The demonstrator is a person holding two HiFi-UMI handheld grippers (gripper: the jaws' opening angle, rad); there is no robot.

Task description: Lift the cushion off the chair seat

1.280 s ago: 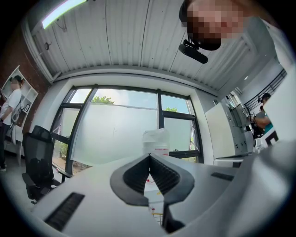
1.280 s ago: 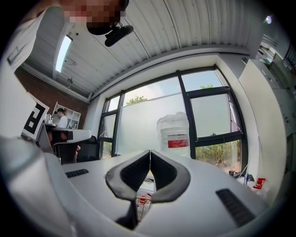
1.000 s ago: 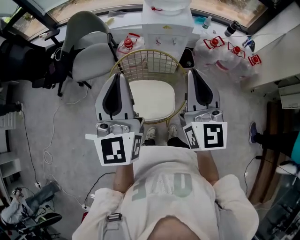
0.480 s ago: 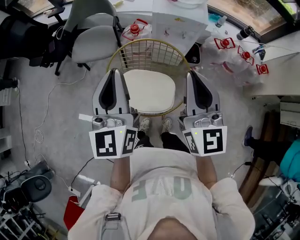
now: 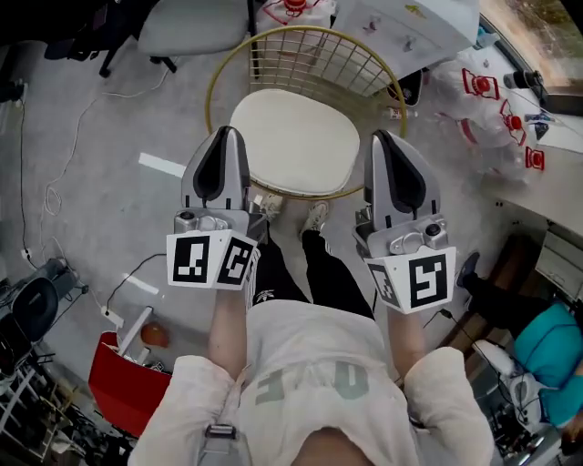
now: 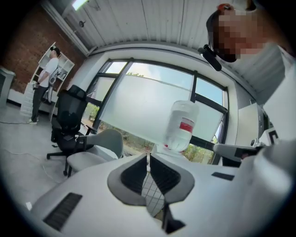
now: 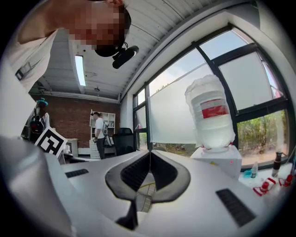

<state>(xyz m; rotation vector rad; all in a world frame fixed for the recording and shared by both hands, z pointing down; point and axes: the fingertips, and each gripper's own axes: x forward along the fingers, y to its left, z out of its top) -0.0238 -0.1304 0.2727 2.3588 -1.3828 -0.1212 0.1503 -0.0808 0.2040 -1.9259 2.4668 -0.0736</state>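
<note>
A cream cushion lies on the seat of a round gold wire chair, straight ahead in the head view. My left gripper hovers by the cushion's left edge, jaws shut and empty. On the other side, my right gripper hangs at the chair's right rim, also shut with nothing in it. Neither gripper touches the cushion. In the left gripper view, the left gripper points level, with the chair's wire mesh showing through the gap under the pads. The right gripper shows the gold rim the same way.
A water dispenser with its bottle stands behind the chair. A grey office chair is at the back left, bagged water jugs at the right, a red bin at the lower left. My feet stand at the chair's front. Another person stands far off.
Both grippers have come down and now flank the cushion more closely. The chair fills more of the head view. Both stayed shut.
</note>
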